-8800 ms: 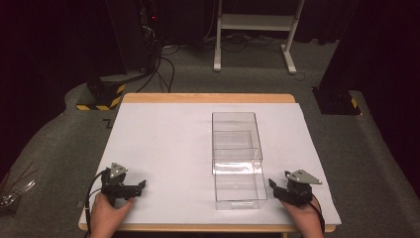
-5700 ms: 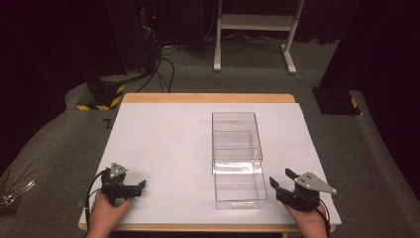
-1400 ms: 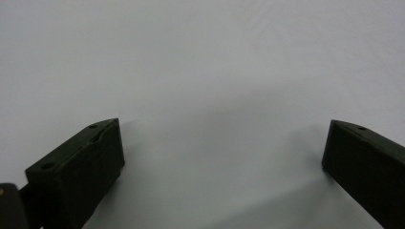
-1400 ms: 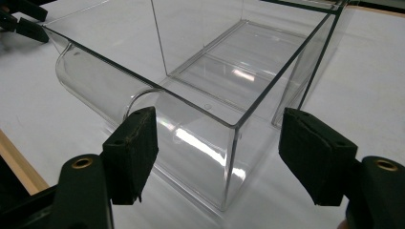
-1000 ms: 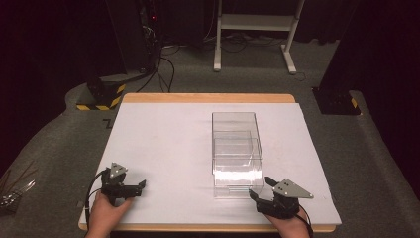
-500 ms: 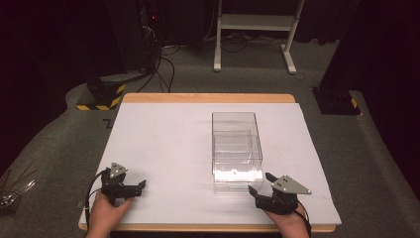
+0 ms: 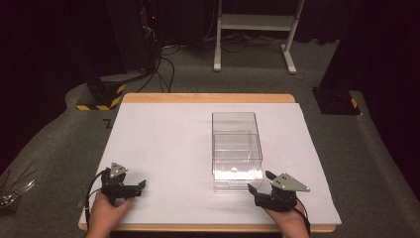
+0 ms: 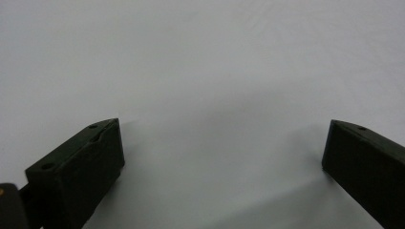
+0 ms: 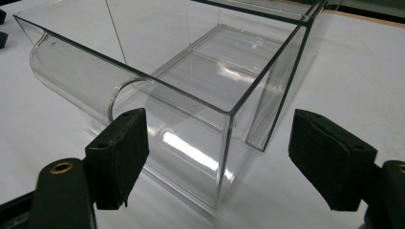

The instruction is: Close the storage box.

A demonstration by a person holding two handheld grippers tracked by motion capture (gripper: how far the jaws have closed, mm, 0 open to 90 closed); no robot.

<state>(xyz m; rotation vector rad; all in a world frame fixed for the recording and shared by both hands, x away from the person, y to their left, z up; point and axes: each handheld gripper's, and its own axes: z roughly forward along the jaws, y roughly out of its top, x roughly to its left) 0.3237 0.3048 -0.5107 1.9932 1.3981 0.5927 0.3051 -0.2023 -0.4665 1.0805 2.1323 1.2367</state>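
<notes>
Since a second ago, our right claw (image 7: pixel 258 181) has backed a little off the near end of the clear plastic box (image 7: pixel 235 148), and its jaws are opening; the box's drawer now sits pushed farther in than it did several seconds back. Our left claw (image 7: pixel 140 187) has not shifted.

From the high view we see both claws low at the near edge of the bench (image 7: pixel 163 144), each in a hand (image 7: pixel 285 218), the left hand (image 7: pixel 101 215) well apart from the box. That view leaves the jaw gaps too small to judge. The right gripper view fills this in: the right claw (image 9: pixel 219 157) stands wide, its pads (image 9: pixel 122 152) clear of the plastic, with the near corner of the box (image 9: pixel 191 90) in the line between them but untouched, so nothing is held. It also shows the rounded front lip of the drawer, which the high view only hints at. The left gripper view shows the left claw (image 8: pixel 222 157) spread wide over bare white bench (image 8: pixel 200 62), holding nothing.

Farther off, the high view alone gives us the box lying lengthwise right of the bench's middle, then grey carpet, a yellow-and-black striped block (image 7: pixel 101 96) and a white stand (image 7: pixel 257 22).
</notes>
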